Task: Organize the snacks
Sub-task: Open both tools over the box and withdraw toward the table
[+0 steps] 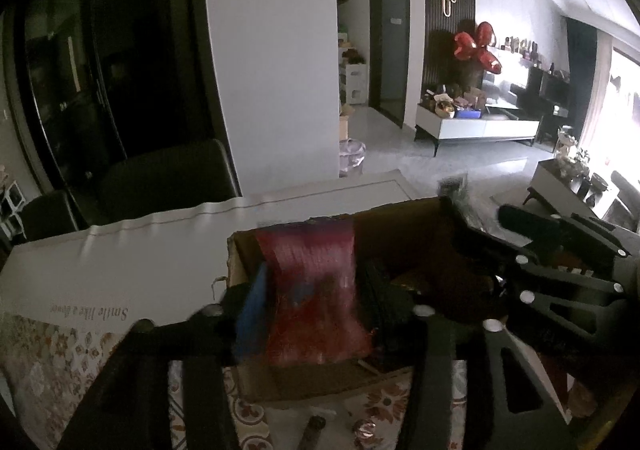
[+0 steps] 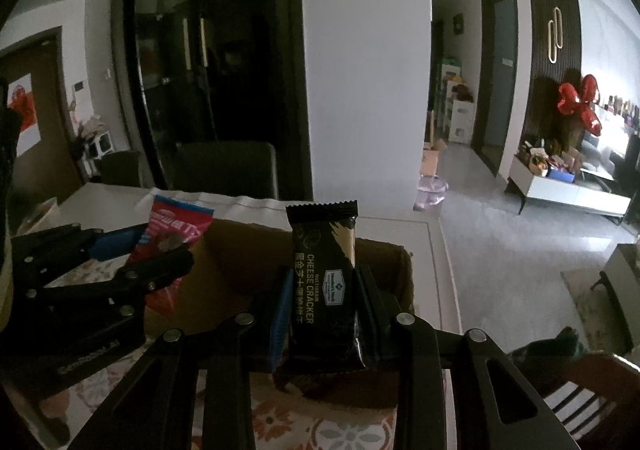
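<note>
A black cheese cracker packet (image 2: 324, 286) stands upright between the right gripper (image 2: 322, 304) pads above the open cardboard box (image 2: 384, 262); whether the pads press it is unclear. Just left, the left gripper (image 1: 316, 310) tilts down over that box, jaws partly apart around a blurred red snack packet (image 1: 316, 290). Both hover over a floral tablecloth (image 1: 48, 362).

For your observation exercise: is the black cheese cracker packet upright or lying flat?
Upright. The cheese cracker packet stands on end between the right gripper's fingers, its crimped top edge uppermost, above the cardboard box.
</note>
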`<state>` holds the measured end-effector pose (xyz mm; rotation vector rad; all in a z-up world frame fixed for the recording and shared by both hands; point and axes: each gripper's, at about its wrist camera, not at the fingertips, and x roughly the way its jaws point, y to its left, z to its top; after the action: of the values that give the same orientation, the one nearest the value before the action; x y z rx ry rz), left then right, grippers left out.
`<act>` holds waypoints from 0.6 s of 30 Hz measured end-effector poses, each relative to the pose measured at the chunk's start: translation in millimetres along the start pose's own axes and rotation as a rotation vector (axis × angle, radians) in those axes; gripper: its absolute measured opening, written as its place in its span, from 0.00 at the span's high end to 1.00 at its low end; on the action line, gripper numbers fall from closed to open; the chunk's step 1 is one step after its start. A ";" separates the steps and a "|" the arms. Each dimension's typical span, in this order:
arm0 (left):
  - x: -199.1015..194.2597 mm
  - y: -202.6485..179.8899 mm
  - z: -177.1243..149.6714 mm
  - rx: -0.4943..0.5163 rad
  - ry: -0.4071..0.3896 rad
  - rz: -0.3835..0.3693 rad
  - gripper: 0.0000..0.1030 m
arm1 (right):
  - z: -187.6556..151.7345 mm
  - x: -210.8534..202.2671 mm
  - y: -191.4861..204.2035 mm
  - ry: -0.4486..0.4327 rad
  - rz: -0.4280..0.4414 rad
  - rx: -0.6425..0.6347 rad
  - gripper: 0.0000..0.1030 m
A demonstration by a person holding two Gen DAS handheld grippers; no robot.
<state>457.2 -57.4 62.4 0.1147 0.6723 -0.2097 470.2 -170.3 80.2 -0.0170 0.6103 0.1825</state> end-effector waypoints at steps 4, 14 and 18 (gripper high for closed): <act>-10.3 5.9 -5.2 -0.009 -0.026 0.018 0.41 | -2.1 -5.7 0.7 -0.012 -0.046 -0.004 0.52; -55.8 6.6 -24.0 0.010 -0.080 0.032 0.27 | -15.9 -40.5 16.7 -0.049 -0.026 -0.018 0.46; -73.8 9.6 -36.7 0.004 -0.086 0.030 0.26 | -26.7 -54.3 26.6 -0.059 -0.012 -0.028 0.46</act>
<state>380.8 -30.3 80.5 0.1189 0.5839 -0.1858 406.7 -154.9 90.3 -0.0422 0.5489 0.1794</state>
